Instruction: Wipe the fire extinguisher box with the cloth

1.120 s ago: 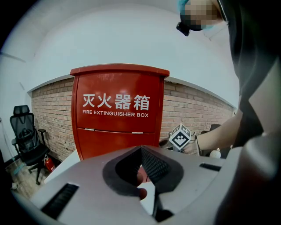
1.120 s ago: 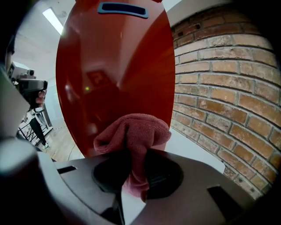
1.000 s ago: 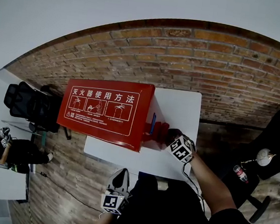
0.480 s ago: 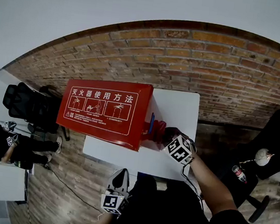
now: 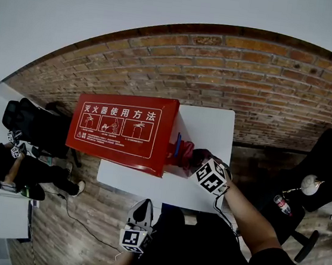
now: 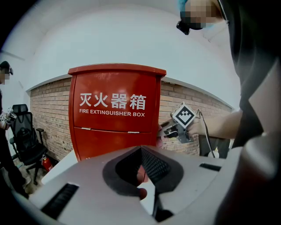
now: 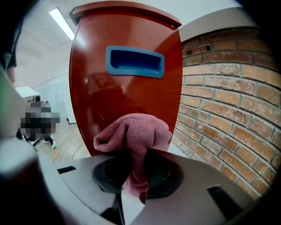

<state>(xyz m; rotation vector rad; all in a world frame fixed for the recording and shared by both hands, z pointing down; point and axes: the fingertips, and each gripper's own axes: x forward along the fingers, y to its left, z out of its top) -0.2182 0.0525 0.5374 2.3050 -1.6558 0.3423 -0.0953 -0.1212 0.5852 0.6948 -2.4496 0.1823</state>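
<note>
A tall red fire extinguisher box (image 5: 121,129) stands on a white table (image 5: 212,125). My right gripper (image 5: 195,161) is shut on a pink cloth (image 5: 186,150) and holds it against the box's right side. In the right gripper view the bunched cloth (image 7: 134,132) sticks out of the gripper (image 7: 134,165), just below the box's (image 7: 127,96) blue recessed handle (image 7: 134,62). My left gripper (image 5: 143,205) hangs back near my body, shut with nothing in it. The left gripper (image 6: 141,154) faces the box's front (image 6: 115,110).
A brick wall (image 5: 267,87) runs behind the table and close to the right of the cloth (image 7: 228,110). A black office chair (image 5: 32,123) and a seated person (image 5: 3,166) are at the left. A bottle (image 5: 282,204) lies on the right.
My right gripper and the cloth have shifted a little left along the box's side. The person at the left has moved. The left gripper is still.
</note>
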